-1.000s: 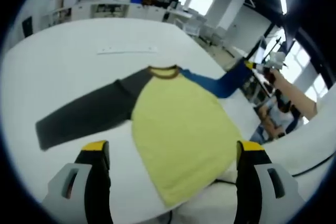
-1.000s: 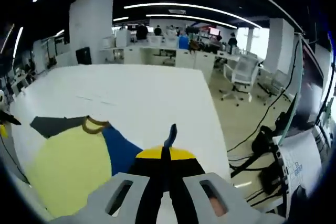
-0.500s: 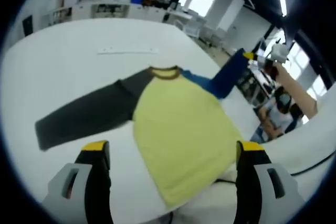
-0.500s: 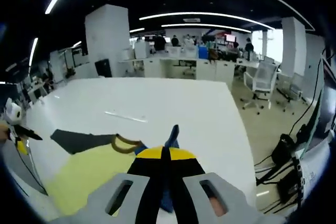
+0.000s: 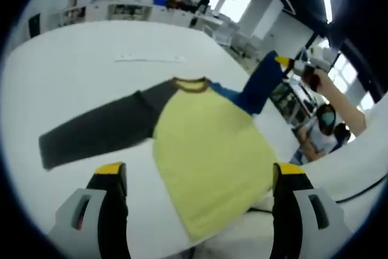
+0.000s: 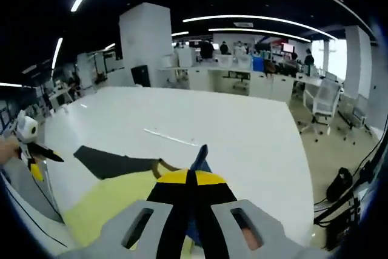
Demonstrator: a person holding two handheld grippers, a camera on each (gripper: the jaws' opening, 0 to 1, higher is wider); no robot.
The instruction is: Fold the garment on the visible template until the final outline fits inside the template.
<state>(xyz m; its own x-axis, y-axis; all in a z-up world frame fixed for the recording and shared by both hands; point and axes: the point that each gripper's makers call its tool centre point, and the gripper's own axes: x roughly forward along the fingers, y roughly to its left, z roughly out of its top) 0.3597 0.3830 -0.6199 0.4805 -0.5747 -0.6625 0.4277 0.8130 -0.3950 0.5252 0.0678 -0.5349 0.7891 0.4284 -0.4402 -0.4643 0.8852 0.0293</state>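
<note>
A long-sleeved shirt lies flat on the white table (image 5: pixel 73 47): yellow body (image 5: pixel 203 150), dark grey sleeve (image 5: pixel 97 128), brown collar (image 5: pixel 190 83). Its blue sleeve (image 5: pixel 257 86) is lifted off the table, cuff up, held by my right gripper (image 5: pixel 290 65). My left gripper (image 5: pixel 200 174) hangs open above the shirt's hem, holding nothing. In the right gripper view, my right gripper (image 6: pixel 189 177) is shut on the blue sleeve (image 6: pixel 198 156), above the yellow body (image 6: pixel 115 201) and grey sleeve (image 6: pixel 112 161). The left gripper (image 6: pixel 27 144) shows at the far left.
A thin white strip (image 5: pixel 148 59) lies on the table beyond the collar, also seen as the strip (image 6: pixel 170 137). A person's arm (image 5: pixel 339 104) reaches in from the right. A black cable (image 5: pixel 364 189) runs along the table's near edge. Office desks and chairs stand behind.
My right gripper has raised the blue sleeve higher and carried it in toward the shirt's body. The left gripper has stayed open in place.
</note>
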